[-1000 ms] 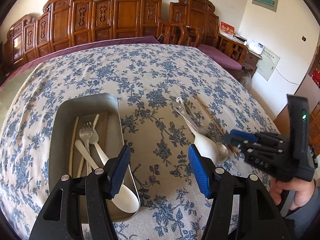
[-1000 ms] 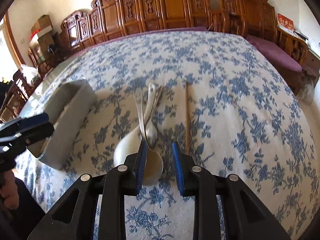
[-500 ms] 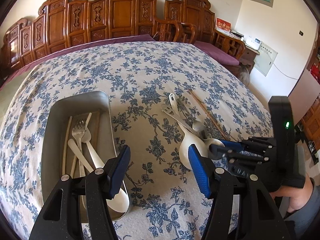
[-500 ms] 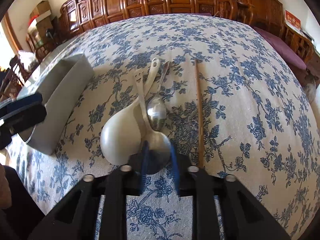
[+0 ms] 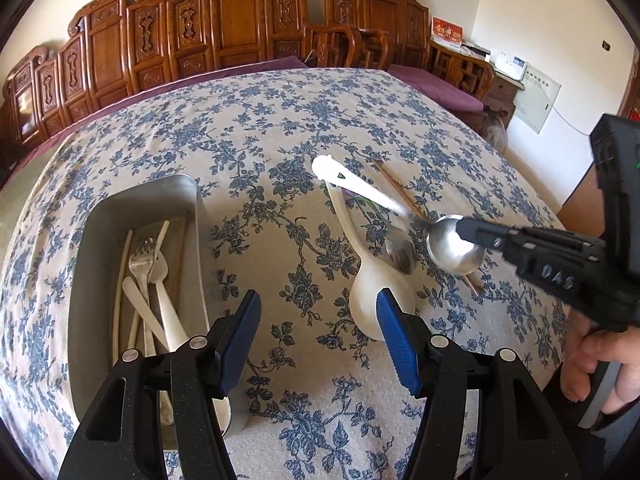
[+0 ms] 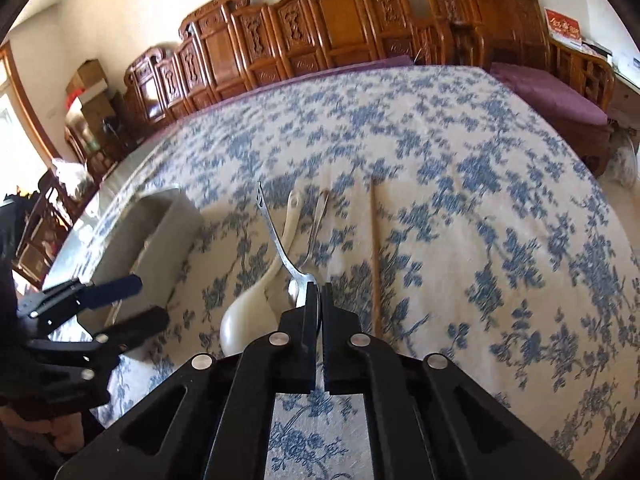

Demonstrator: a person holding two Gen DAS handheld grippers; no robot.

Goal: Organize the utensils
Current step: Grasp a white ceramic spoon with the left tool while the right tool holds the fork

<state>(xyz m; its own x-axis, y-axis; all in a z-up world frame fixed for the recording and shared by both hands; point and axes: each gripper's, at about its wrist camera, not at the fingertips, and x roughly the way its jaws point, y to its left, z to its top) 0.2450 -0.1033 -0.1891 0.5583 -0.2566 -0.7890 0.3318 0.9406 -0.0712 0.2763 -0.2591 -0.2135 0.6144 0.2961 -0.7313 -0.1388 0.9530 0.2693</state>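
right gripper [image 6: 320, 300] jaws clenched on steel spoon [image 5: 454, 246], now lifted | left gripper [image 5: 318, 332] released

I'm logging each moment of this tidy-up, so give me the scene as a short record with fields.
right gripper: shut on the metal spoon by its bowl, raised off the cloth
left gripper: open, holding nothing
metal tray: holds a fork and pale utensils
on tablecloth: white ladle, small metal spoon, chopstick
left to sort: those three
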